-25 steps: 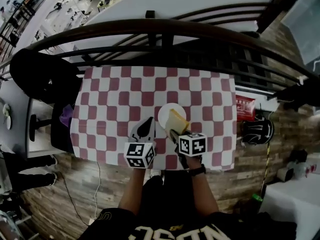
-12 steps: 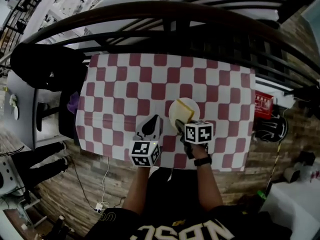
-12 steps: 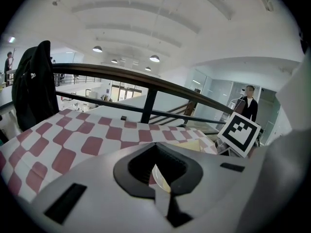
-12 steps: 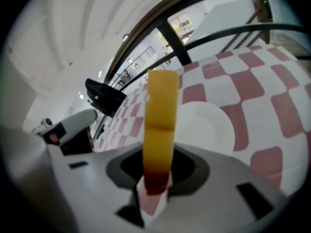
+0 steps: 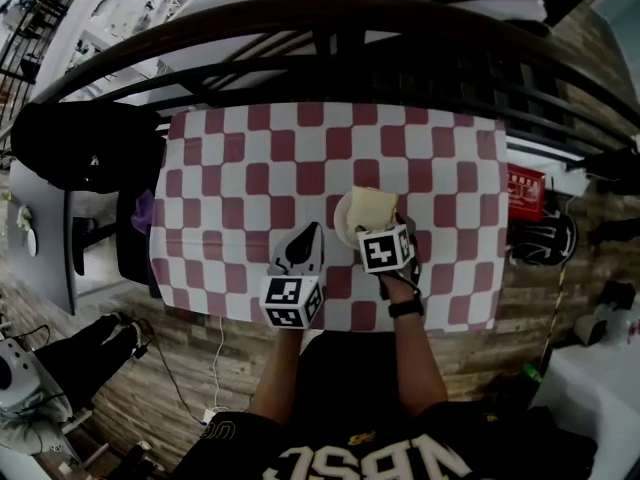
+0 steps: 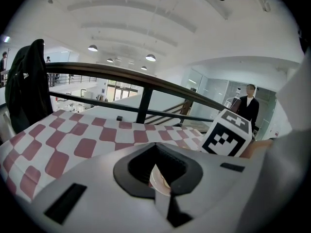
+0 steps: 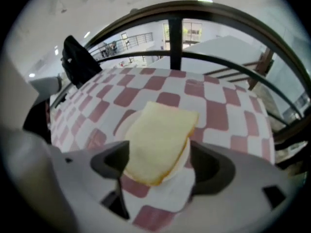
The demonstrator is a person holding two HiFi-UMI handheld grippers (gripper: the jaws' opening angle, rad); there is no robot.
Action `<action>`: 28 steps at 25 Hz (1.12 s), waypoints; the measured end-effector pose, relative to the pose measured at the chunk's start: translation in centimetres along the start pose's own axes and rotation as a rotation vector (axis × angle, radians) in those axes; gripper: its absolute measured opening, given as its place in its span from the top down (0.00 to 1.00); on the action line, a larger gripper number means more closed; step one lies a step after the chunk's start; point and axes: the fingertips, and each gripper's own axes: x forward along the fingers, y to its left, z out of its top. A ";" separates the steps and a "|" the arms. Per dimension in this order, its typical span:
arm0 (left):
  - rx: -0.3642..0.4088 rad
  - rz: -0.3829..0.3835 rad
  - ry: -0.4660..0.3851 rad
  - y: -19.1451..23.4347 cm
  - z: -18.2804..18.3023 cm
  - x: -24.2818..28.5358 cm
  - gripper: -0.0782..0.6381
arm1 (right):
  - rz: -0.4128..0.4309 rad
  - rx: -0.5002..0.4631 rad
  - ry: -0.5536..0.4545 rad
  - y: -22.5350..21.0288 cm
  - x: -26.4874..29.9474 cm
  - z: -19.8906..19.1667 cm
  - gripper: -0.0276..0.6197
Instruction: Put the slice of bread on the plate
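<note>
The pale yellow slice of bread [image 5: 372,206] lies flat on the small white plate [image 5: 343,220], on the red-and-white checkered tablecloth [image 5: 240,168]. My right gripper [image 5: 372,230] points steeply down over the plate's near side. In the right gripper view the bread [image 7: 160,135] sits on the plate [image 7: 124,126] between the two jaws of the right gripper [image 7: 160,163], which are opening and stand apart on either side of it. My left gripper [image 5: 303,246] hovers just left of the plate, shut and holding nothing. In the left gripper view the left gripper [image 6: 156,149] shows a bit of the plate [image 6: 158,178] past its jaws.
A dark curved railing [image 5: 330,28] runs behind the table. A black jacket [image 5: 70,148] hangs on a chair at the left. A red item [image 5: 525,193] and a dark bag [image 5: 543,238] lie on the floor to the right. A person [image 6: 250,103] stands far off.
My right gripper came down over the plate with the bread tilted in its grip. The bread now lies flat on the plate and the jaws have parted. The left gripper sank slightly.
</note>
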 end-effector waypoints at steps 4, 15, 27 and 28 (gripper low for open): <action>-0.013 -0.036 -0.013 -1.2 0.5 -0.4 0.87 | -0.047 0.025 -0.011 -1.5 -1.2 -1.6 0.30; 0.074 -0.101 -0.155 -4.8 4.9 -6.0 0.87 | 0.070 0.111 -0.308 2.0 -10.8 -0.8 0.47; 0.179 -0.138 -0.419 -8.0 11.4 -16.9 0.87 | -0.009 0.018 -0.880 10.2 -28.8 2.8 0.93; 0.189 -0.137 -0.429 -8.0 11.4 -17.8 0.87 | -0.025 0.000 -0.910 10.9 -29.9 2.6 0.93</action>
